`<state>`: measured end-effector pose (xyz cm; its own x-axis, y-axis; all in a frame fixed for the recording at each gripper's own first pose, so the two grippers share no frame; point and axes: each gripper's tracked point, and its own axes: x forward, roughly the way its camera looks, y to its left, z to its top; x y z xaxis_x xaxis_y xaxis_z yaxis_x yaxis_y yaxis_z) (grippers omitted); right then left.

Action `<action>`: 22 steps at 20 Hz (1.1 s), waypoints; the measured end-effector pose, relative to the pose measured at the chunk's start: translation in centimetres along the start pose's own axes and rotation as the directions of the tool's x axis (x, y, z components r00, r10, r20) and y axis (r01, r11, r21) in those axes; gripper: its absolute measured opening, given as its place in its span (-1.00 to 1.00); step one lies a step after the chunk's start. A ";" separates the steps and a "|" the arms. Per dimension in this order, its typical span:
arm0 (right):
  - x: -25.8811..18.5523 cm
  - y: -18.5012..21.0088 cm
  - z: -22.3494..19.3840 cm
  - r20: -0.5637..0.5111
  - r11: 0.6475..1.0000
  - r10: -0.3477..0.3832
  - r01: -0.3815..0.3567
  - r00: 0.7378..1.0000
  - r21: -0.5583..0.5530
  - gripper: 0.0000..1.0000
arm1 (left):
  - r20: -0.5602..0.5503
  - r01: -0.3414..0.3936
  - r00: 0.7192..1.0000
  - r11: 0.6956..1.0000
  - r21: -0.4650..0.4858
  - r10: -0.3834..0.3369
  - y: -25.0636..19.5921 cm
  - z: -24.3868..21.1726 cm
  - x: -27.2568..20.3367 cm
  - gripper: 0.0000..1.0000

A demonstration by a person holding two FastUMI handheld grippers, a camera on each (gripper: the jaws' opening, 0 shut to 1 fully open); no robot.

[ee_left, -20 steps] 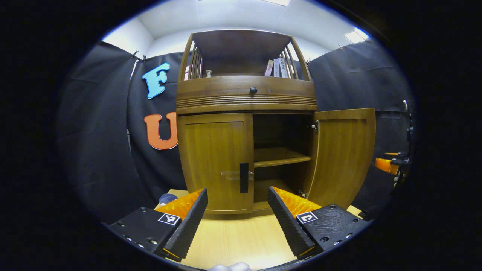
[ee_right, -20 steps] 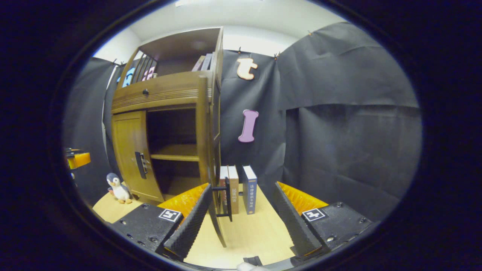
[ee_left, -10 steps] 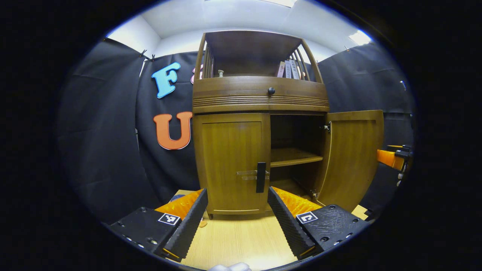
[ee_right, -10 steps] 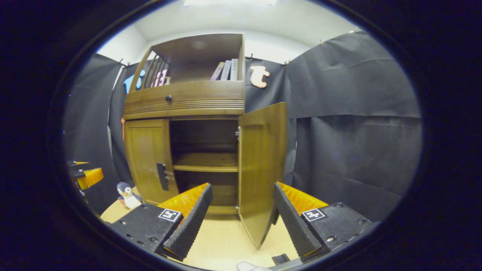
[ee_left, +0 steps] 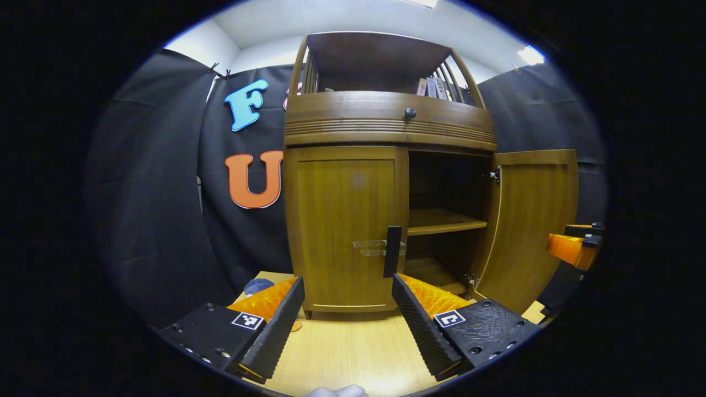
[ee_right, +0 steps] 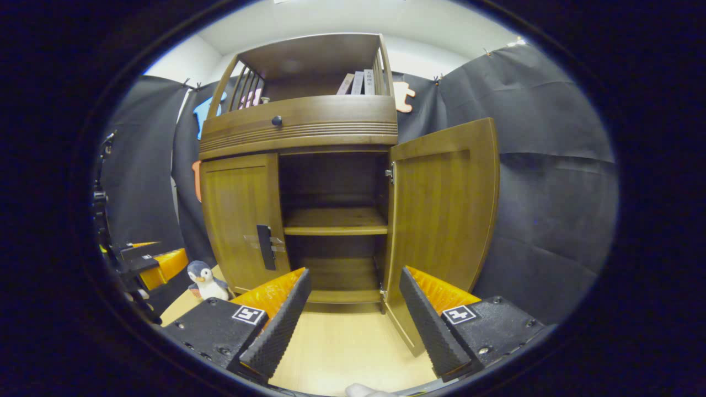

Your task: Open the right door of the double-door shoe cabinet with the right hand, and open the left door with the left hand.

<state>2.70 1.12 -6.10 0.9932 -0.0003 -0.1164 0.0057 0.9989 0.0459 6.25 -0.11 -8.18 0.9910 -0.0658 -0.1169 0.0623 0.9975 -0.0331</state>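
Since a second ago we have brought the left gripper (ee_left: 347,314) closer to the shoe cabinet (ee_left: 386,118), so the left door (ee_left: 345,226) now looms larger ahead, and the right gripper (ee_right: 356,314) has let go of the right door's handle and backed off to face the cabinet front.

Starting from the left, in the left gripper view the left door is shut, flush with the frame, with its dark vertical handle (ee_left: 392,251) at the door's inner edge, just above and between our fingertips but not yet touched. We judge the door a stiff wooden panel that swings on side hinges, light enough to pull, and the handle a rigid bar and the only good place to take hold; pinching it squarely should keep it from slipping. Our left jaws stand wide apart and hold nothing.

Further right, the open compartment shows a shelf (ee_right: 335,220), and the right door (ee_right: 441,204) stands swung well out. In the right gripper view our right jaws are also spread wide and empty, just short of that door's lower edge. A toy penguin (ee_right: 203,281) stands on the table (ee_right: 336,353) left of the cabinet.
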 end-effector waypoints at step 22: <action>-1.5 -2.1 -1.1 -0.088 0.993 -0.084 0.077 0.993 -0.085 1.00 | 0.025 0.079 0.997 0.997 0.008 -0.079 -8.0 -2.2 21.6 0.91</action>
<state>1.04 -0.89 -7.10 0.9750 -0.0802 -0.2071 0.0720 0.9963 -0.0472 26.92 -9.58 -12.63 0.9856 -0.1434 -0.0891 0.1408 0.9894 -0.0347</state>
